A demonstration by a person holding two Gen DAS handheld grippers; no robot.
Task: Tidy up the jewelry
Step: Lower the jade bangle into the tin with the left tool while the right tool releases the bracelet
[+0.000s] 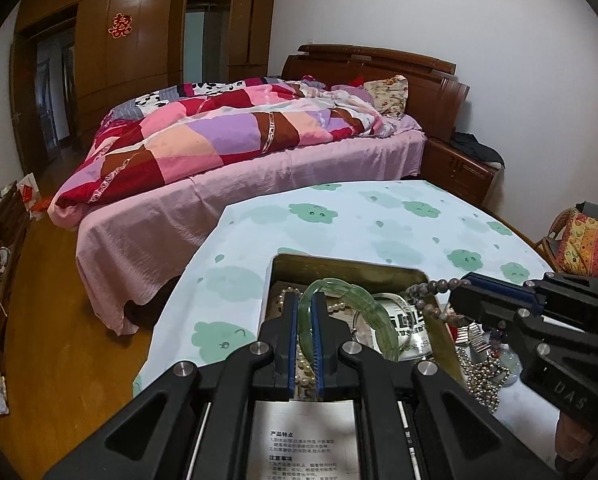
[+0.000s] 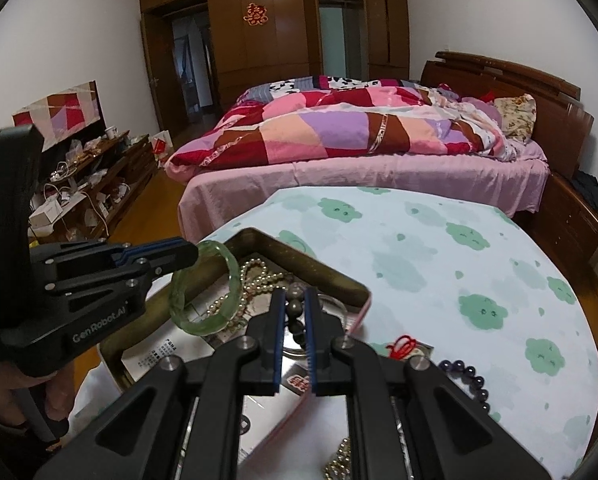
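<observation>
My left gripper (image 1: 305, 298) is shut on a green jade bangle (image 1: 357, 300), which it holds over an open tin box (image 1: 339, 264) with a gold inside. In the right wrist view the left gripper (image 2: 193, 254) comes in from the left with the bangle (image 2: 207, 292) hanging from its tips. My right gripper (image 2: 293, 294) is shut on a string of brown-grey beads (image 2: 295, 306) above the tin (image 2: 323, 270). In the left wrist view the right gripper (image 1: 461, 286) enters from the right with the bead string (image 1: 429, 290) draped over the tin's corner. A pearl necklace (image 2: 255, 276) lies in the tin.
The table (image 2: 439, 264) wears a pale cloth with green clouds. On it, right of the tin, lie a purple bead bracelet (image 2: 471, 376), a red knot charm (image 2: 403, 346) and a silver ball chain (image 1: 483, 376). A bed (image 1: 227, 184) stands beyond the table's far edge.
</observation>
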